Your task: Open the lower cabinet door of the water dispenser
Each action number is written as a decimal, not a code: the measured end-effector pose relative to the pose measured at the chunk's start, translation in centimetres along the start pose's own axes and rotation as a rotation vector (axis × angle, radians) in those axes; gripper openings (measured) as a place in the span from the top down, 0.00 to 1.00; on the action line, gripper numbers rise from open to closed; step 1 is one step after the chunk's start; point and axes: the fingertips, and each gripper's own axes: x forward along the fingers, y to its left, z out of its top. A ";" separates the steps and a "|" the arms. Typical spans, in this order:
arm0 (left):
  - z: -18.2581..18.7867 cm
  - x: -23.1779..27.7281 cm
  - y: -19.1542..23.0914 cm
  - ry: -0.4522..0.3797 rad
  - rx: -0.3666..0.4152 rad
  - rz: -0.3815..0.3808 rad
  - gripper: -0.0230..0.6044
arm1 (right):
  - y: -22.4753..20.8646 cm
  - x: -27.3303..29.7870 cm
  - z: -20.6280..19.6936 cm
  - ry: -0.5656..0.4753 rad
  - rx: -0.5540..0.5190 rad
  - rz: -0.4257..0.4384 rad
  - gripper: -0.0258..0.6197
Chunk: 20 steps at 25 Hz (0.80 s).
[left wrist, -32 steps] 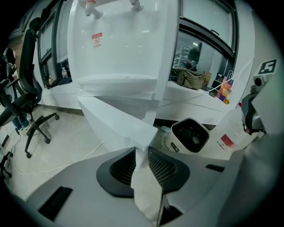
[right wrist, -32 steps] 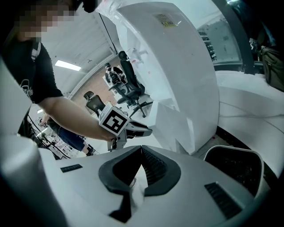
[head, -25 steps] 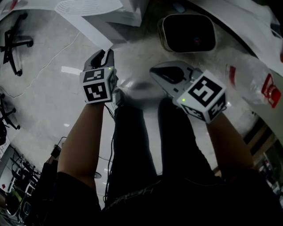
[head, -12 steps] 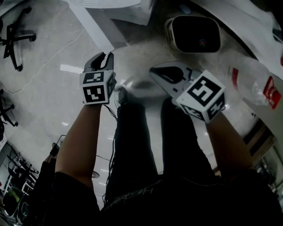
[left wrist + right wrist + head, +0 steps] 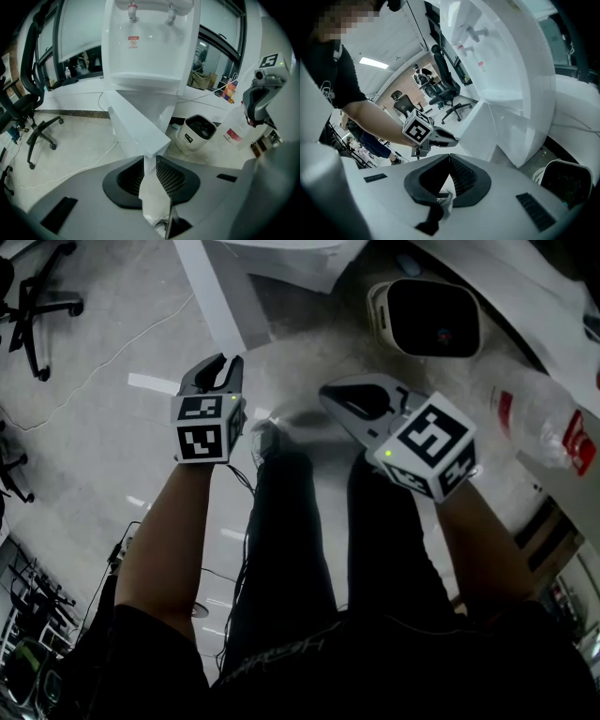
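The lower cabinet door [image 5: 136, 129] of the water dispenser [image 5: 147, 42] stands swung out from the white body, towards the person. It is below the shelf under the two taps, and in the head view it is the white strip [image 5: 220, 296] at the far left of centre. The free edge of the door comes down into the left gripper [image 5: 151, 173]. The tongs of this gripper are narrow and closed on that edge, and the white panel fills the gap between them. In the head view the left gripper [image 5: 217, 369] points far, with its tip at the near end of the door. The right gripper view shows the same contact from the side, with the door [image 5: 480, 129] beside the dispenser body.

The right gripper [image 5: 447, 180] is to the right of the door and does not touch it. Its tongs are apart, and no object is held between them. In the head view it [image 5: 352, 399] is above the person's dark trouser legs [image 5: 291, 549].

On the floor right of the dispenser stands a white container with a dark top [image 5: 199, 131]. Just right of it is a clear bottle with a red label [image 5: 234, 131]. A thin cable [image 5: 101, 150] lies on the pale floor at the left, and office chairs [image 5: 33, 117] stand further left.
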 end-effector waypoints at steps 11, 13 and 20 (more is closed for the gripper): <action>-2.2 -1.6 5.0 0.007 -0.002 -0.019 0.84 | 2.2 4.4 3.1 0.018 -0.013 0.002 0.94; -2.6 -1.9 6.1 0.010 0.006 -0.017 0.84 | 2.6 5.1 3.5 0.023 -0.015 0.003 0.94; -3.4 -2.6 9.6 0.036 0.083 -0.029 0.84 | 3.7 7.6 5.0 0.026 -0.011 -0.001 0.94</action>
